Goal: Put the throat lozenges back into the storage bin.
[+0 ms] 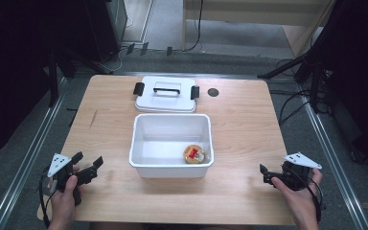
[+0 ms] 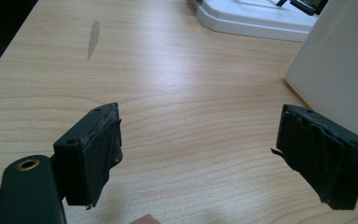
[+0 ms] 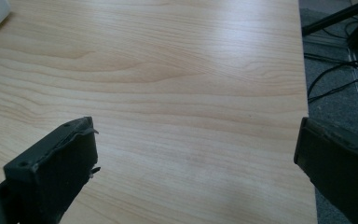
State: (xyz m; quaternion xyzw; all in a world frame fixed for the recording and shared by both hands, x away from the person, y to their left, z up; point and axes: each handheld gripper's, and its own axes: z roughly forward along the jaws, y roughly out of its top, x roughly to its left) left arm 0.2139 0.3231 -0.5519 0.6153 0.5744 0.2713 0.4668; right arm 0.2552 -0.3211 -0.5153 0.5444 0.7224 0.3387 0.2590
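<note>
Pale grained wood table point(image 1: 239, 139); glossy white rectangular tub point(image 1: 171, 143) at centre, round tin point(image 1: 194, 154) inside; flat lid point(image 1: 166, 94) above. Left gripper point(image 1: 88, 165) lower left, right gripper point(image 1: 263, 173) lower right, jaws spread.

this is looking like a lab or test room set up for recording. a plain wooden table point(image 1: 239, 143) is standing alone on grey carpet point(image 1: 19, 163), with metal rails point(image 1: 28, 158) running along the floor at both sides. black cables point(image 1: 292, 105) are trailing over the floor to the right, dark stand legs point(image 1: 287, 67) are bracing at the far corners, and black curtains or panels point(image 1: 9, 72) are closing in both sides.
</note>
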